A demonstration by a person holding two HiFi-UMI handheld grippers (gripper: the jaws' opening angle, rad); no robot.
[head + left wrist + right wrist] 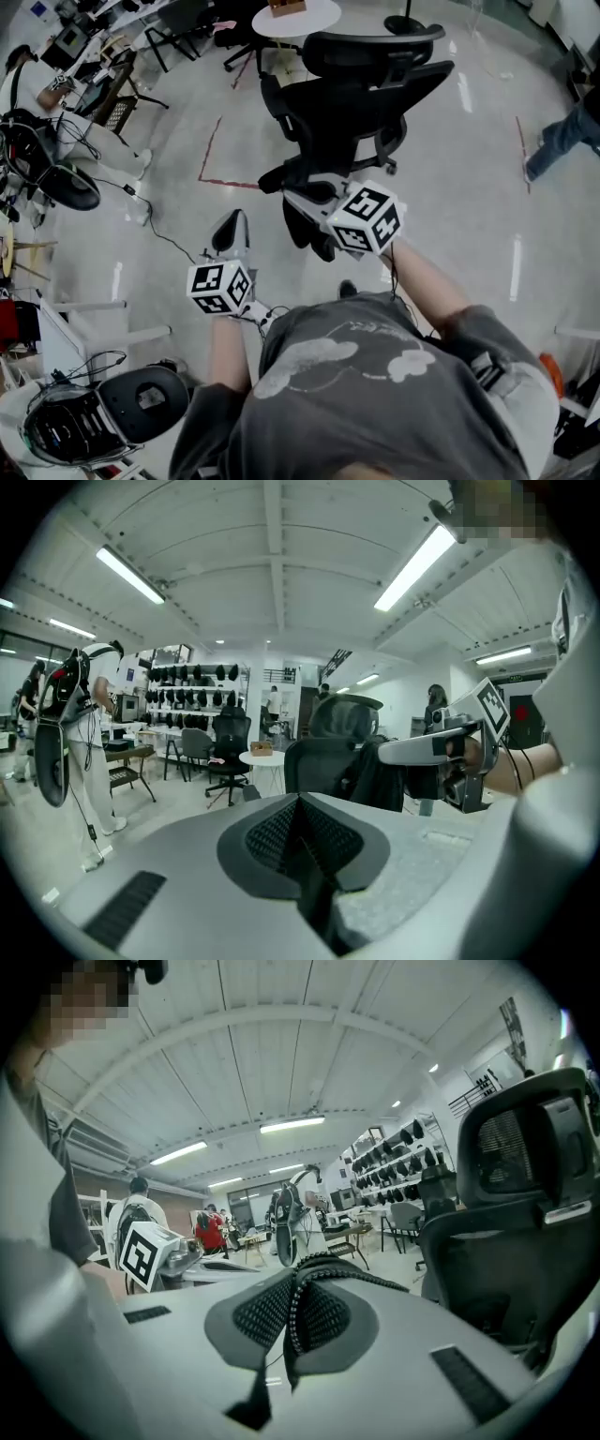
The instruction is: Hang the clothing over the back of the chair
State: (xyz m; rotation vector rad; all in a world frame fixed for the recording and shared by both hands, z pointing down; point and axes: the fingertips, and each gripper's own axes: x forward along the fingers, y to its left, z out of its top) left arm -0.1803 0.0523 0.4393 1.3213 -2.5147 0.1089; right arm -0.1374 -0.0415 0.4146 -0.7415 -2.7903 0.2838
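Out on the shiny floor (469,187), faces the black office chair (370,89), with the dark clothing (302,232) bunched and dangling just in front of the seat, not over the chair's back. Grips that clothing by a corded edge in the right tool (292,1307), jaws pinched tight on it, up close to the chair. Holds the left tool (300,832) off to the side, apart from the clothing, jaws pressed together pad against pad.

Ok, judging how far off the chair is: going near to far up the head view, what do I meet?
Left gripper → right gripper shut on the dark clothing → black office chair → round white table.
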